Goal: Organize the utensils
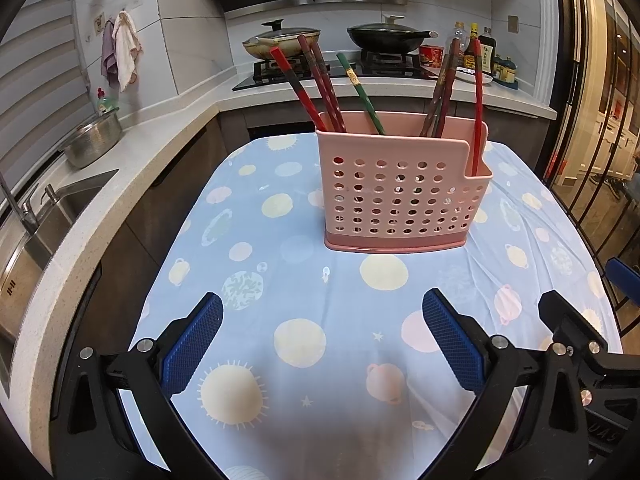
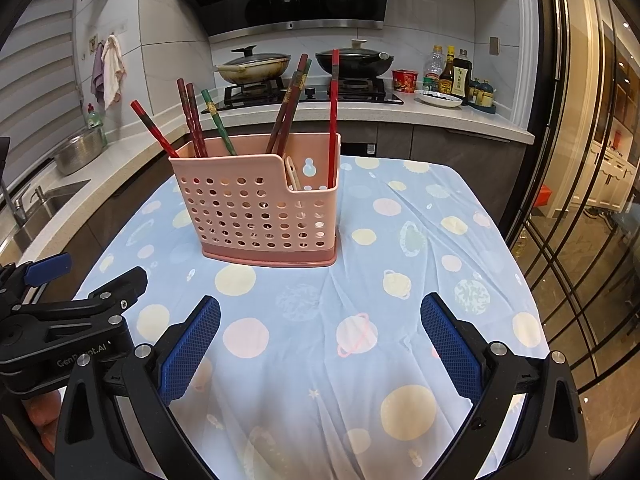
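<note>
Both grippers, left (image 1: 322, 354) and right (image 2: 320, 354), gape empty. Chopsticks (image 2: 194, 120) stand in the caddy (image 2: 256, 216) at twelve o'clock. Sorting looks finished or unstarted; next, probably regroup the lone one (image 2: 333, 120).

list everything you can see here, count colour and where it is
utensil holder: one, pink, perforated, standing mid-table
chopsticks: about eight, mostly red or dark red, one green, upright in the holder; one red one alone in the small side compartment
tablecloth: one, light blue with planet print, covering the table
pans: two, lidded, one pale and one black, on the hob behind
bottles: a few, condiments, right of the hob
red tub: one, beside the bottles
metal bowl: one, steel, counter near the sink
sink: one, steel, far left
cloths: two, purple and white, hanging on the wall
left claw: black with blue pads, open, empty
right claw: same, open, empty
</note>
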